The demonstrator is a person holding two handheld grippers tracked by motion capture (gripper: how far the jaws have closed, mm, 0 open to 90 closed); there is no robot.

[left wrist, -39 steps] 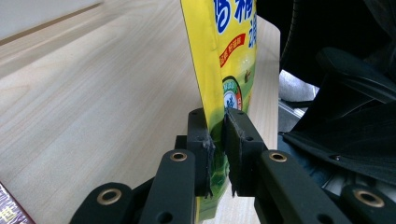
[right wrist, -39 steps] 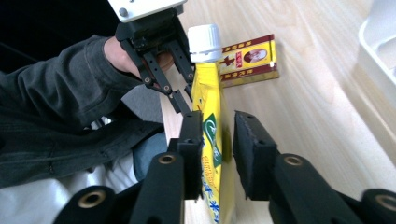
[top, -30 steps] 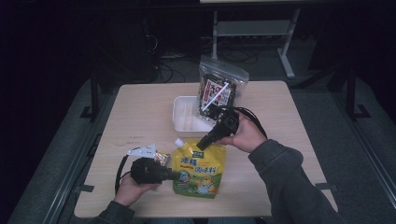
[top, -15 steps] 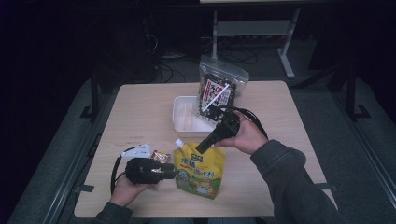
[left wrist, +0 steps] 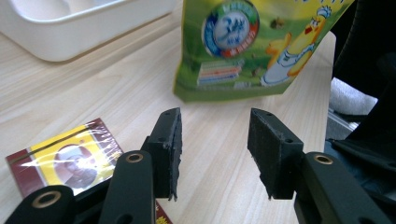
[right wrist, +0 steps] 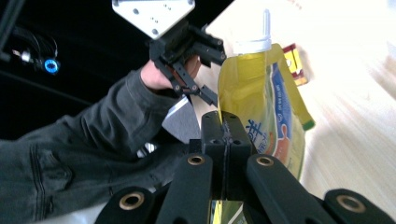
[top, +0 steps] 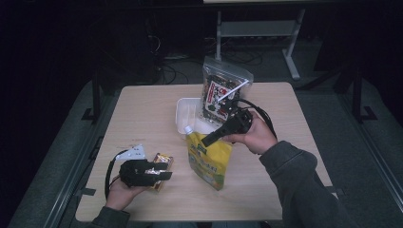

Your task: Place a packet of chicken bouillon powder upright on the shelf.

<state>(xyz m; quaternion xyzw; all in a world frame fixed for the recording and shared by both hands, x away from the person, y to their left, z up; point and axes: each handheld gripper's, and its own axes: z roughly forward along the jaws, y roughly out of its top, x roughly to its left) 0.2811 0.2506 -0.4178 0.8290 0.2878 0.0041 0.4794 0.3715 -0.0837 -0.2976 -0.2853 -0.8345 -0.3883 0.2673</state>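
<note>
A yellow-green spouted drink pouch [top: 209, 160] with a white cap stands tilted on the wooden table [top: 142, 109]. My right gripper [top: 205, 141] is shut on the pouch's upper edge; in the right gripper view its jaws [right wrist: 225, 123] are pressed together on the pouch [right wrist: 261, 107]. My left gripper [top: 166, 175] lies low at the front left, apart from the pouch. Its jaws have just been opening, and the left gripper [left wrist: 215, 149] is open on bare wood, with the pouch [left wrist: 252, 42] ahead. A small red and yellow packet [top: 161, 164] lies beside its left jaw.
A white tray [top: 186, 110] sits behind the pouch, and a clear bag of snacks [top: 223, 88] stands at the table's far edge. Dark floor and a metal stand lie beyond. The left gripper view shows the packet [left wrist: 60, 158] and the tray [left wrist: 70, 32].
My left gripper has let go of the pouch's lower end, opened and drawn back to the left. The right gripper still holds the pouch's top, and the red and yellow packet now shows.
</note>
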